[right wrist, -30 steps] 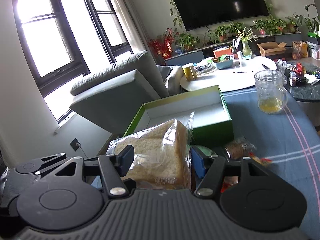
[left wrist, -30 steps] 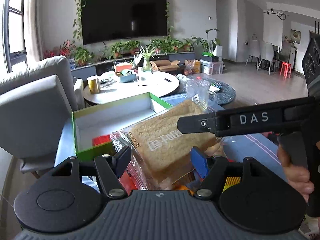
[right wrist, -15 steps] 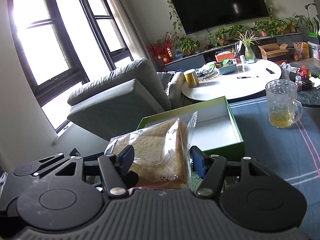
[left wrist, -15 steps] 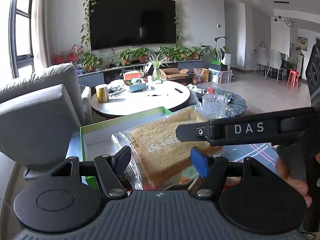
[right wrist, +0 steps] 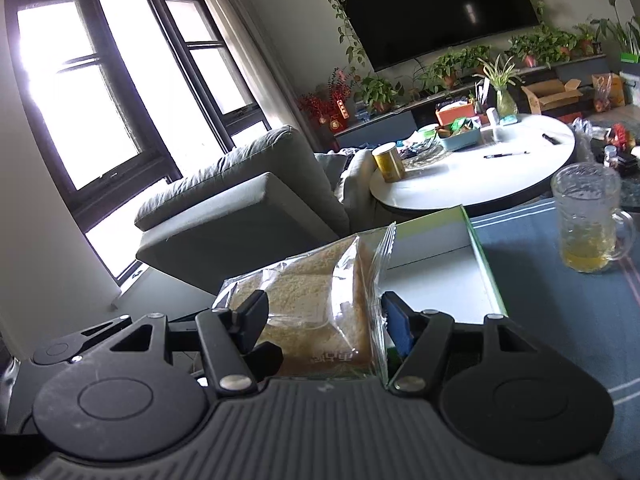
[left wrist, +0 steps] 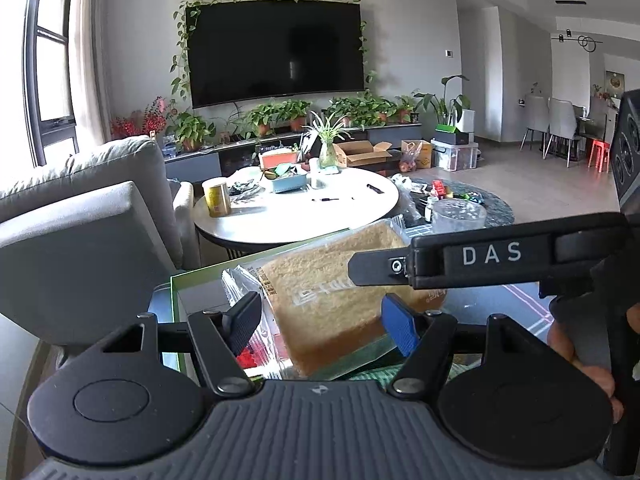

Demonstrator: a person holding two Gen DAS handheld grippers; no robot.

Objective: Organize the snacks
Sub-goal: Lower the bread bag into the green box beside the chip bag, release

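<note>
A clear bag of sliced bread (left wrist: pixel 332 300) hangs between both grippers above the near corner of an open green box (left wrist: pixel 188 280) with a white inside. My left gripper (left wrist: pixel 322 326) is shut on the bag, with its black and blue pads at the bag's sides. From the right, one finger (left wrist: pixel 440 264) of the other gripper lies across the top of the bread. In the right wrist view, my right gripper (right wrist: pixel 324 324) is shut on the same bread bag (right wrist: pixel 316 300), with the green box (right wrist: pixel 480 248) just beyond it.
A glass mug (right wrist: pixel 588 224) with yellow drink stands on the blue tablecloth (right wrist: pixel 560 312) right of the box. Red snack packs (left wrist: pixel 250 358) lie under the bag. A grey sofa (left wrist: pixel 80 232) is at the left and a white round table (left wrist: pixel 296 208) lies beyond. A hand (left wrist: pixel 580 352) holds the right gripper.
Both grippers have moved together with the bread bag towards the green box. The bag now covers most of the box, and the snacks on the cloth have mostly dropped out of view.
</note>
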